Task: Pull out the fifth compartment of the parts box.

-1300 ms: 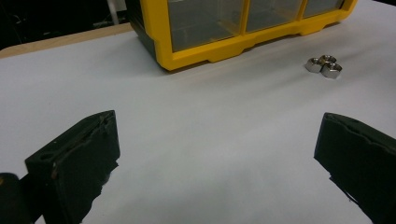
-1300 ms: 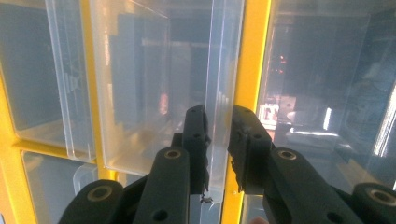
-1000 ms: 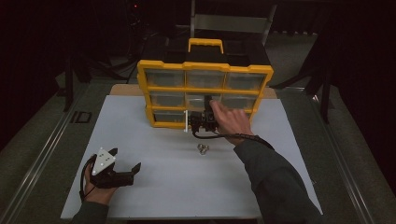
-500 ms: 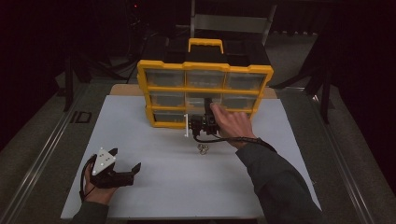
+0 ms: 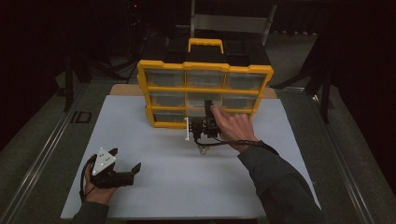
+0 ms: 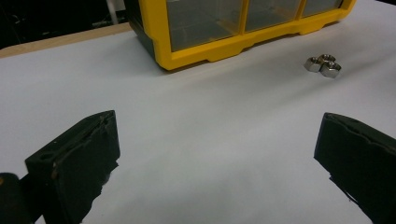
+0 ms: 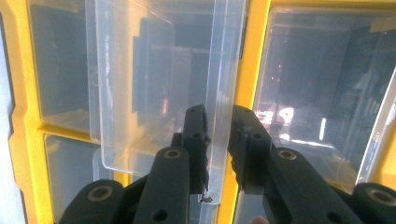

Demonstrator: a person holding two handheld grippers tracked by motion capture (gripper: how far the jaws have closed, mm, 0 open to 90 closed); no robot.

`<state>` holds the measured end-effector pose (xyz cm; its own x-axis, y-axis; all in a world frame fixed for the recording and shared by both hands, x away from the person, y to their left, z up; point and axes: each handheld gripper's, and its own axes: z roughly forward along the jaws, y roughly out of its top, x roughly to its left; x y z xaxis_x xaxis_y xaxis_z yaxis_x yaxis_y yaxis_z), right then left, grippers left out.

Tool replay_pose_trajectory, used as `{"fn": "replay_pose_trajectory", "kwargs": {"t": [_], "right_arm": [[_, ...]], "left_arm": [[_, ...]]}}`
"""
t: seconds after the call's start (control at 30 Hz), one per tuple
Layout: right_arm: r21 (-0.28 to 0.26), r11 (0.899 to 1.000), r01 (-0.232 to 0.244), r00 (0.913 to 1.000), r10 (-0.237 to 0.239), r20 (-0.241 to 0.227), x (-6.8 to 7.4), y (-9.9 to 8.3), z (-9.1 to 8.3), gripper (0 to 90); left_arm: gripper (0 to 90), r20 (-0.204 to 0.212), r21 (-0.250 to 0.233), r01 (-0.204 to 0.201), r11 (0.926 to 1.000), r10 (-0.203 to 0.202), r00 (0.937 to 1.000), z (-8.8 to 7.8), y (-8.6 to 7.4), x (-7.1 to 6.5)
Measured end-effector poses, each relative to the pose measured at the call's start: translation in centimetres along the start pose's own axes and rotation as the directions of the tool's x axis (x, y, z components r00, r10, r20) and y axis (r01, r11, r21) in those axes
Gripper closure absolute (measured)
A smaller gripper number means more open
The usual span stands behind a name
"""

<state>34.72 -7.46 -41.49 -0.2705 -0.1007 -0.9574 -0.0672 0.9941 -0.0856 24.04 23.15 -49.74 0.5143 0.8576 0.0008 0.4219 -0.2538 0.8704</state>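
A yellow organizer [image 5: 205,66] with clear drawers stands upright at the back of the white mat [image 5: 154,186]. My right gripper [image 5: 208,112] is at its bottom row, middle column. In the right gripper view my right gripper [image 7: 218,116] is shut on the thin front wall of a clear drawer [image 7: 154,93], which sticks out of the yellow frame [image 7: 250,56]. My left gripper [image 5: 127,158] rests on the mat at the near left, held by a hand. Its jaws stand wide apart over bare mat in the left gripper view [image 6: 219,140].
Three steel nuts [image 5: 201,149] lie together on the mat just in front of the right gripper; the left gripper view has the nuts [image 6: 323,65] near the organizer's base [image 6: 205,51]. Dark floor and metal rails surround the table.
The right hand has drawn back slightly toward the near edge with the drawer in its grip. The left gripper has not moved.
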Motion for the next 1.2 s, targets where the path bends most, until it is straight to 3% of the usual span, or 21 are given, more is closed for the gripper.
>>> {"fn": "replay_pose_trajectory", "kwargs": {"t": [1.2], "right_arm": [[-0.019, 1.000, 0.007, 1.0000, -0.007, 0.002, 1.2, 0.1, -3.5, 76.4]], "left_arm": [[0.6, 0.000, 0.003, 0.004, 1.0000, -0.004, 1.0000, 0.1, 0.0, 0.0]]}}
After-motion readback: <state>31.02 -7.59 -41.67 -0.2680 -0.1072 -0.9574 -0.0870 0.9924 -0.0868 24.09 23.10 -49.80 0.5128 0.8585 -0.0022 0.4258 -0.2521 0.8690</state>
